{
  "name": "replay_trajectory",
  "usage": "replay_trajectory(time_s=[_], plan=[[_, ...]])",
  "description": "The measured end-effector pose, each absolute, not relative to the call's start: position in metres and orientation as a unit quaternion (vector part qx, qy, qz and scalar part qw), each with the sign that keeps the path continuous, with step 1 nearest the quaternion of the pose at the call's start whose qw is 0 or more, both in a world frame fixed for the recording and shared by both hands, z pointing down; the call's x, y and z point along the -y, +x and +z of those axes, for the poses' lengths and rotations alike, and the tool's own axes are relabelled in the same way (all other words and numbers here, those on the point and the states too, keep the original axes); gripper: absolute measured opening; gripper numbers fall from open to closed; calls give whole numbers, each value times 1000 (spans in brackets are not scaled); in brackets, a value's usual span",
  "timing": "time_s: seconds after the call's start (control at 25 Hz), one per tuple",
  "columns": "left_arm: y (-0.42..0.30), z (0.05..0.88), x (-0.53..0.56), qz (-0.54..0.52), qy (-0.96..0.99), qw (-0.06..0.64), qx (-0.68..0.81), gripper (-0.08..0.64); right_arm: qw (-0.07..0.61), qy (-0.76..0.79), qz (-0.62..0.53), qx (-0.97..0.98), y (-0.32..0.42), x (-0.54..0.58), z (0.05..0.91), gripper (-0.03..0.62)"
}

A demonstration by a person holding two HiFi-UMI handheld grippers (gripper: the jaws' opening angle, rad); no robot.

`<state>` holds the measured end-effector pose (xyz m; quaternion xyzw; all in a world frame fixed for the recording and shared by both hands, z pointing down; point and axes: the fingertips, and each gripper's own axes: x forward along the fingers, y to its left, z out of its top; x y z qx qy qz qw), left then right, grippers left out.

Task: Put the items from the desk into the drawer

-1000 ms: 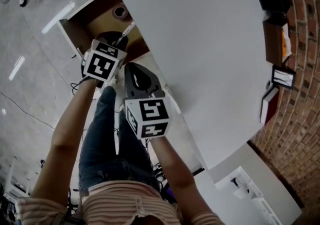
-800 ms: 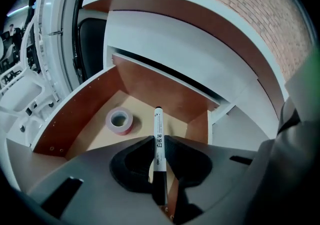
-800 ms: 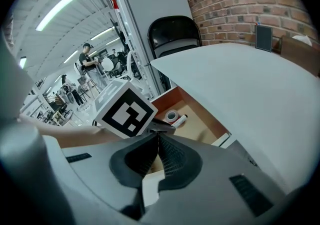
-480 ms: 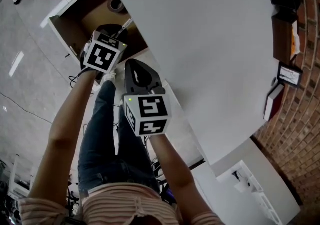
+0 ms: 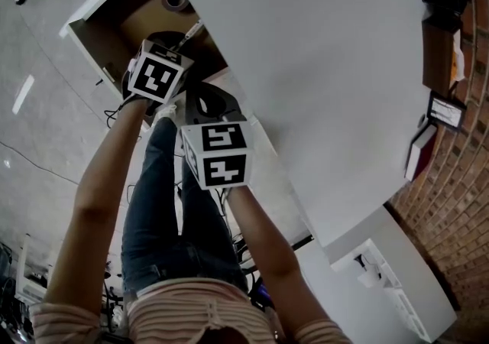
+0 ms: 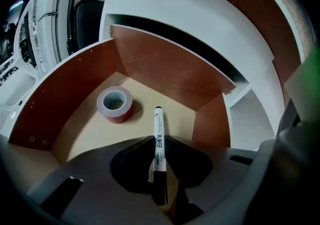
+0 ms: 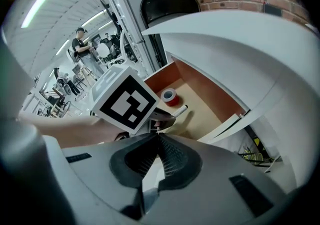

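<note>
Left gripper (image 6: 159, 158): jaws clenched on a white marker pen (image 6: 158, 139), held above the open drawer (image 6: 165, 69), tip pointing inward. Red tape roll (image 6: 115, 103) lies flat on the drawer floor. Right gripper (image 7: 157, 137): jaws pressed together, nothing between them, beside the white table (image 5: 321, 67).

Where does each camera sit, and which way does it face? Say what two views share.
Head view: on the person's head, looking steeply down at desk and open drawer; forearms, legs show.
Left gripper view: on the left gripper, looking into the drawer; jaws shut on the marker.
Right gripper view: on the right gripper, facing the drawer; jaws together, empty; left forearm shows.
Shared: tape roll in both gripper views.
</note>
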<state>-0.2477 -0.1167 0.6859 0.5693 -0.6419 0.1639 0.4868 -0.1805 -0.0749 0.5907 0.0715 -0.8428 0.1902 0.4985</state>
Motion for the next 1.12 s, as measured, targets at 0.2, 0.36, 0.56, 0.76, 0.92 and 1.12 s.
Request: replay_trajectory(time_s=[0.2, 0.36, 0.56, 0.76, 0.92, 1.12], plan=[[-248, 694, 115, 172, 569, 490, 638, 69, 527, 63, 193, 825, -178, 68, 604, 17], [-244, 700, 119, 160, 572, 500, 630, 69, 535, 63, 197, 819, -178, 69, 608, 17], [-244, 707, 120, 164, 572, 506, 625, 69, 540, 67, 196, 816, -178, 72, 611, 17], [-241, 714, 120, 172, 575, 512, 614, 69, 545, 68, 195, 813, -175, 71, 614, 17], [-237, 725, 118, 182, 574, 519, 606, 69, 547, 69, 197, 811, -174, 69, 617, 17], [-240, 731, 122, 186, 578, 510, 609, 69, 548, 69, 193, 811, -174, 70, 620, 17]])
